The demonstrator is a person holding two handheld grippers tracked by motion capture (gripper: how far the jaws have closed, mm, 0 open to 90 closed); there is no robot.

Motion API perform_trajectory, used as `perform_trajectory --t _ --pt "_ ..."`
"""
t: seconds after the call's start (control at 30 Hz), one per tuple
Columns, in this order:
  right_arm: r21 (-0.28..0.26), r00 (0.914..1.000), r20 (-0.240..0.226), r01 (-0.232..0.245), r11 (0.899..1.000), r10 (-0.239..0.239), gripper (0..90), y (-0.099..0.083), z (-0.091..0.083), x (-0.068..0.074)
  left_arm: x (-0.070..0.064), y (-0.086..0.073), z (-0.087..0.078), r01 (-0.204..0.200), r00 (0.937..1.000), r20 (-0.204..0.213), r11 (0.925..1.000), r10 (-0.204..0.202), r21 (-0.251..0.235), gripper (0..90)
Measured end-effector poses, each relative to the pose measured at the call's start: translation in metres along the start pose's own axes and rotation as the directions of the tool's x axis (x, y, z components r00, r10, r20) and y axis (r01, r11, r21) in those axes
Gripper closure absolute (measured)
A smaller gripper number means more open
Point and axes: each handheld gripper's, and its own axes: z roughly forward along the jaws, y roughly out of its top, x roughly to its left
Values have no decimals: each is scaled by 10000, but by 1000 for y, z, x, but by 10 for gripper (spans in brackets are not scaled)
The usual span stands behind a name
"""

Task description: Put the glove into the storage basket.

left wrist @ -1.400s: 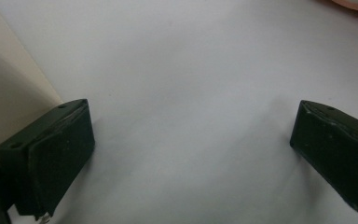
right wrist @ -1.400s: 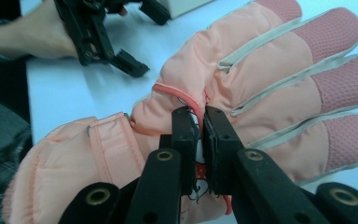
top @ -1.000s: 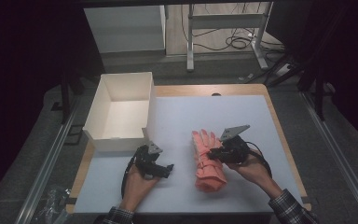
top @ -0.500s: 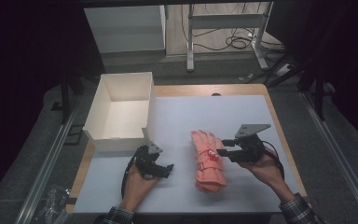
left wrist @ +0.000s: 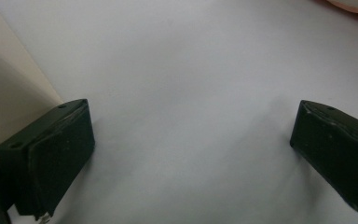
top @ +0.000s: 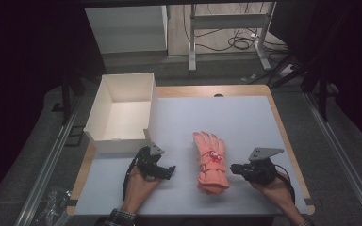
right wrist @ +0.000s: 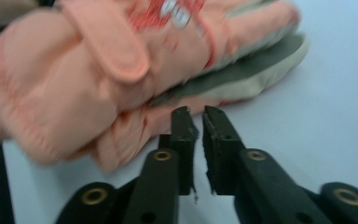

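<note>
Though near, glove (top: 210, 161) beside right claw (top: 234, 167)

Right gripper (top: 235, 168) has drawn off the orange glove (top: 210, 161) toward the person's right and nearer the bench's front edge. It now lies just beside the cuff, fingers (right wrist: 182, 135) nearly together and holding nothing. Glove now uncovered.

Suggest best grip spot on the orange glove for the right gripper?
Probably the cuff end of the glove, from its right side, where the right gripper already points. The glove lies flat, fingers away from the person; the cuff looks thick and bunched, giving the nearly closed jaws something to pinch once opened.
</note>
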Motion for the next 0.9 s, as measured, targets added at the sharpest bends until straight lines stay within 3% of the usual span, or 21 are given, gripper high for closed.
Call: perform_trajectory --t 0.1,0.4,0.9 --pt "110 9999 -128 -9 9999 10 887 -10 3 5 0 0 0 4 10000 2 10000 -4 -4 0" --pt "219 9993 -386 -17 9998 26 890 -30 10 18 0 0 0 6 10000 4 10000 -6 -7 0" --pt "218 9979 -631 180 9996 -166 887 -35 16 30 0 0 0 11 10000 12 10000 -11 -7 0"
